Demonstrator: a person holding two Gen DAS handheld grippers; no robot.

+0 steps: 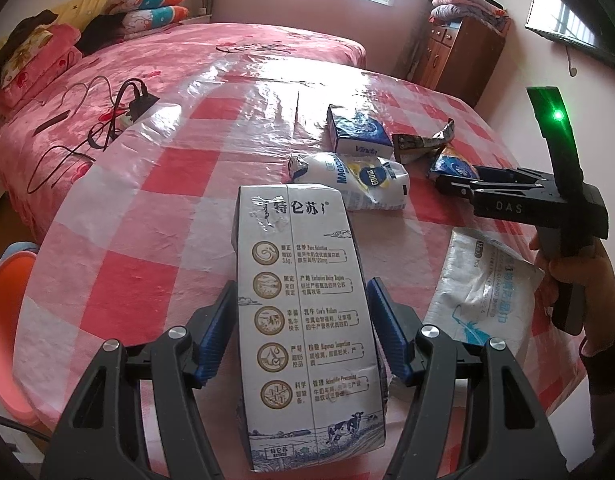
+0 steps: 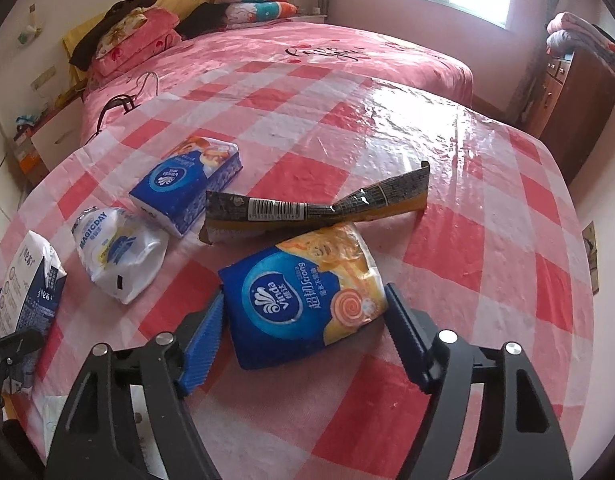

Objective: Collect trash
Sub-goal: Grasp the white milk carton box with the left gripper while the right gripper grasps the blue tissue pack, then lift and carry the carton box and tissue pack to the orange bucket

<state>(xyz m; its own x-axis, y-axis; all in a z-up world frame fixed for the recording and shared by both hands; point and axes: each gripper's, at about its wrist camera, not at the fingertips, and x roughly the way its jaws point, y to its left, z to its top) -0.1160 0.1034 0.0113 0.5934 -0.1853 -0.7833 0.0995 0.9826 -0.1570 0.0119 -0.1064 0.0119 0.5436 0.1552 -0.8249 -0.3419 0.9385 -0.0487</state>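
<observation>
A white and blue milk carton (image 1: 303, 300) stands on the checked table (image 1: 147, 240), and my left gripper (image 1: 301, 312) is shut on its two sides. The same carton (image 2: 31, 280) shows at the far left of the right wrist view. My right gripper (image 2: 303, 308) straddles a blue and orange Vinda tissue pack (image 2: 307, 292) that lies flat, with both blue pads against its edges. From the left wrist view, a hand holds that right gripper (image 1: 447, 186) at the pack (image 1: 451, 164).
A second Vinda pack (image 2: 179, 188), a crumpled white MagicDay bag (image 2: 115, 252) and a dark torn wrapper (image 2: 307, 208) lie mid-table. A wet wipes pack (image 1: 483, 292) lies near the right edge. A pink bed (image 1: 227, 52) with a power strip (image 1: 135, 108) is behind.
</observation>
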